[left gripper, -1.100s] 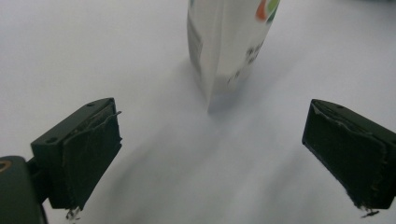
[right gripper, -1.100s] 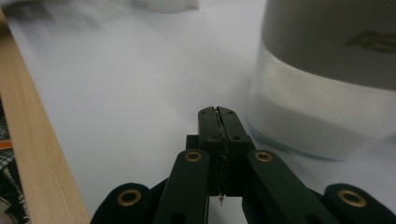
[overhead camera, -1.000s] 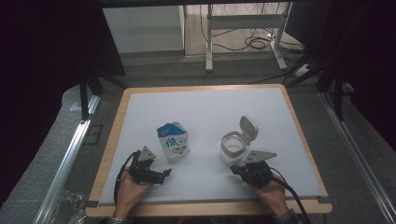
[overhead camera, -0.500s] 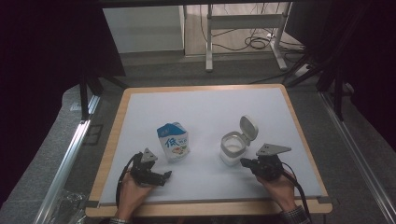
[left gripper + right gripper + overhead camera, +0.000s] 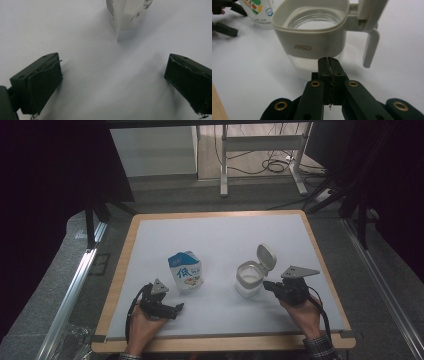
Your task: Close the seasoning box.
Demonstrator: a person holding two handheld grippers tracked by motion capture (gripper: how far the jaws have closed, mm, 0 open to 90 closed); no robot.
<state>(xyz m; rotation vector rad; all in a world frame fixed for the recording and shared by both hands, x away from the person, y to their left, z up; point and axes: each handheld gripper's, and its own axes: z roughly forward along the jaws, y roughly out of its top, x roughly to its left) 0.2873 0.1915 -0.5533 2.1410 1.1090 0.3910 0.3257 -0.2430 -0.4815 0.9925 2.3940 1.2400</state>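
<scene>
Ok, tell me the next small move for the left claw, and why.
Probably ease the left claw forward toward the milk carton. Its jaws stand wide open with only bare white mat between them, and the carton stands upright just ahead, untouched. The right claw is shut, empty, beside the open-lidded jar.

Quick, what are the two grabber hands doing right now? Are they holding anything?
Left gripper: open, holding nothing, aimed at the milk carton.
Right gripper: closed, holding nothing, just in front of the jar.
</scene>
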